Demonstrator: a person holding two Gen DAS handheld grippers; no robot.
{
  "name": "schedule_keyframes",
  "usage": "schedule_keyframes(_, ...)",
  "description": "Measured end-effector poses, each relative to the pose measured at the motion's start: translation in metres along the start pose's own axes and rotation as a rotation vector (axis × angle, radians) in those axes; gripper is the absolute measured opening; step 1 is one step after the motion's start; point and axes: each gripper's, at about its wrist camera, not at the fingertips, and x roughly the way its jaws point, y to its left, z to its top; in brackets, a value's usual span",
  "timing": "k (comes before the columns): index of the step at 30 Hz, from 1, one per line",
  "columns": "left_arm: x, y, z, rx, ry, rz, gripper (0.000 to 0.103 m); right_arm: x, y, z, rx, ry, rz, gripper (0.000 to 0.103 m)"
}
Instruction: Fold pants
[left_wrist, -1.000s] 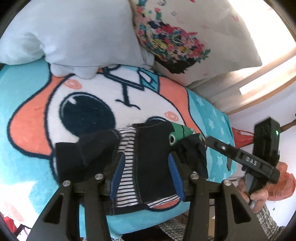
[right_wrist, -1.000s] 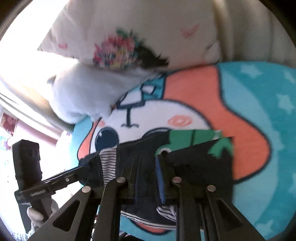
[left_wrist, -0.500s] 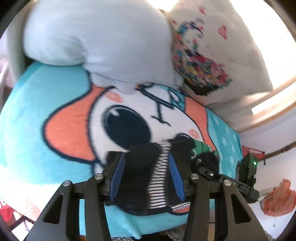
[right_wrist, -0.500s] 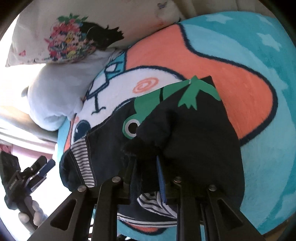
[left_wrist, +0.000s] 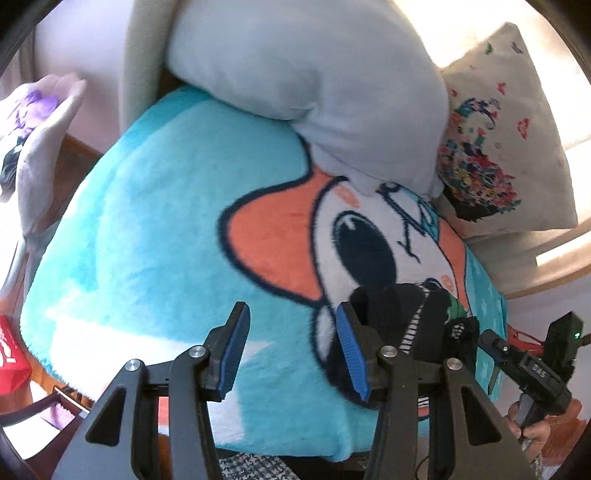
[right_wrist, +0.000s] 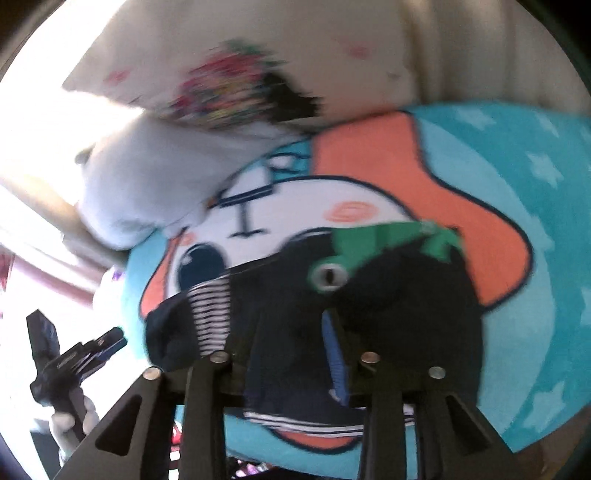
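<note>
Pants (right_wrist: 388, 314): a small dark pair with a striped panel and a green print, bunched in a heap on the blanket (left_wrist: 155, 229), over the lower edge of the cartoon face (right_wrist: 295, 218) printed on it.
Left gripper (left_wrist: 291, 350): jaws apart with nothing between them, over bare turquoise blanket just beside the pants; the blue pad (left_wrist: 352, 354) of one finger is at the edge of the dark cloth.
Right gripper (right_wrist: 288, 354): low over the pants; one blue pad (right_wrist: 334, 354) shows, the other is buried in dark fabric. Whether the jaws are clamped on cloth cannot be told; the view is blurred.
Grey pillow (left_wrist: 325, 81): at the head of the blanket, above the cartoon face.
Floral pillow (left_wrist: 498, 147): beside the grey pillow, touching it.
Blanket: fluffy, turquoise with an orange and white cartoon face, covering the bed.
</note>
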Motion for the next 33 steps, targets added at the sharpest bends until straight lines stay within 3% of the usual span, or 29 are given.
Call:
schedule_keyframes(5, -0.002, 0.014, -0.007, -0.018, 0.002, 0.007, 0.047, 0.045, 0.07, -0.001, -0.159, 0.119, 0.05, 0.047)
schedule_keyframes(8, -0.002, 0.019, -0.014, -0.018, 0.007, 0.015, 0.047, 0.072, 0.107, -0.006, -0.222, 0.17, 0.06, 0.057)
schedule_keyframes(10, -0.001, 0.024, -0.019, -0.026, 0.013, 0.016, 0.047, 0.091, 0.128, -0.005, -0.245, 0.211, 0.052, 0.069)
schedule_keyframes(11, -0.001, 0.027, -0.02, -0.032, 0.016, 0.014, 0.047, 0.102, 0.137, -0.004, -0.248, 0.237, 0.048, 0.069)
schedule_keyframes(16, -0.005, 0.04, -0.028, -0.066, 0.015, 0.007, 0.048, 0.15, 0.162, -0.002, -0.252, 0.299, -0.085, 0.071)
schedule_keyframes(21, -0.004, 0.046, -0.033, -0.083, 0.028, -0.01, 0.048, 0.176, 0.182, -0.016, -0.369, 0.295, -0.25, 0.075)
schedule_keyframes(26, 0.002, 0.042, -0.034, -0.075, 0.044, -0.028, 0.048, 0.18, 0.188, -0.025, -0.435, 0.275, -0.284, 0.075)
schedule_keyframes(29, 0.007, 0.036, -0.033, -0.059, 0.055, -0.046, 0.048, 0.176, 0.187, -0.028, -0.474, 0.274, -0.271, 0.063)
schedule_keyframes(31, 0.011, 0.031, -0.033, -0.049, 0.065, -0.06, 0.048, 0.169, 0.183, -0.03, -0.483, 0.265, -0.256, 0.029)
schedule_keyframes(33, 0.016, 0.023, -0.034, -0.029, 0.077, -0.077, 0.048, 0.16, 0.176, -0.028, -0.472, 0.259, -0.256, 0.021)
